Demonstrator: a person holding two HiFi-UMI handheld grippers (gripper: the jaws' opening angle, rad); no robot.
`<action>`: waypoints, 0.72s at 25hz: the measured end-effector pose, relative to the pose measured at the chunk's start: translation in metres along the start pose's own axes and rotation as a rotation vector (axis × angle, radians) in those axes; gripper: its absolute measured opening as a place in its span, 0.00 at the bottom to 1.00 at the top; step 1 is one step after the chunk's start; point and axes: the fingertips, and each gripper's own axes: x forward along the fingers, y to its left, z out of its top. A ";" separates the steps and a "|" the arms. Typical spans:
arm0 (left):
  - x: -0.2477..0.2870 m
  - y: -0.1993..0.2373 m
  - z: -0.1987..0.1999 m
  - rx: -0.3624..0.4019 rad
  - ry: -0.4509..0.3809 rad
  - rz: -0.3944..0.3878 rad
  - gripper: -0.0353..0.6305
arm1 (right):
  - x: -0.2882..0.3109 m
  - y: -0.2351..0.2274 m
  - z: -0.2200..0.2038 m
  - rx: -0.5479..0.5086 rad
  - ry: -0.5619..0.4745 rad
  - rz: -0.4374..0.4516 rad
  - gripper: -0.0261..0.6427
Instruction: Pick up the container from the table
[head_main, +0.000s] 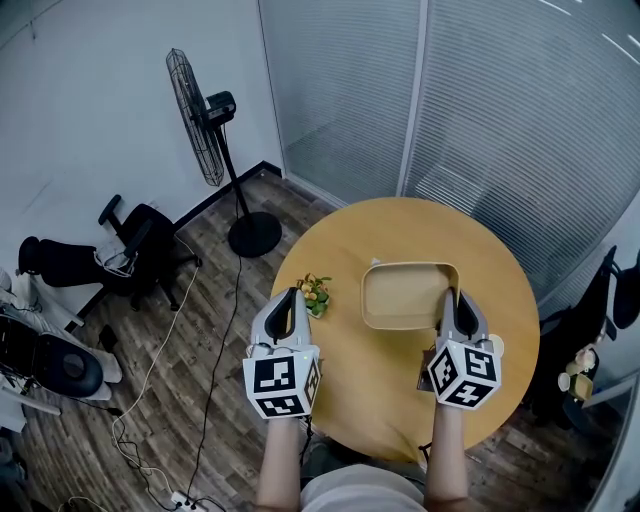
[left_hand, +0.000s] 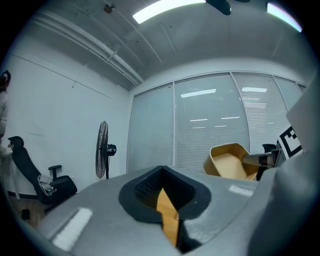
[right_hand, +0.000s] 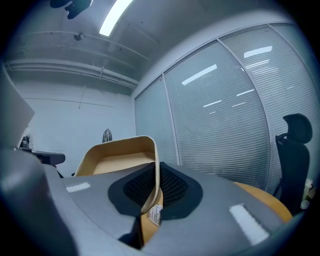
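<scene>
Container (head_main: 405, 295), a shallow tan tray with rounded corners, sits over the middle of the round wooden table (head_main: 370, 400), pinched by its near right wall. The right gripper (head_main: 457, 300) has its jaws closed on that thin wall, one black pad inside the tray and one outside, as the right gripper view shows. From the left gripper view the tray looks tilted and raised against the window blinds, so it is probably already off the tabletop, though no view shows its underside clearly. The main risk is the one-sided hold: with only a narrow strip of rim clamped, the tray's weight could swing it down around the pads, or the wall could flex and slip out. The left gripper (head_main: 292, 298) hovers apart to the left, jaws together with nothing between them, so it gives no support. A small potted plant (head_main: 316, 292) stands just beyond its tip and could be knocked if that hand moves inward. The marker cube hides the tabletop just under the right gripper, where a dark flat item and something white peek out, too small to identify. The tray's inside appears empty.
</scene>
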 end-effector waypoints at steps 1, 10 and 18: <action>0.000 0.000 0.000 -0.001 0.000 0.000 0.06 | -0.001 0.000 0.000 -0.002 0.000 -0.001 0.10; 0.000 0.000 -0.001 -0.008 0.003 0.001 0.06 | -0.001 -0.003 0.001 -0.008 0.003 -0.007 0.10; 0.002 -0.002 -0.002 -0.007 0.002 0.004 0.06 | 0.000 -0.007 -0.002 -0.009 0.008 -0.007 0.10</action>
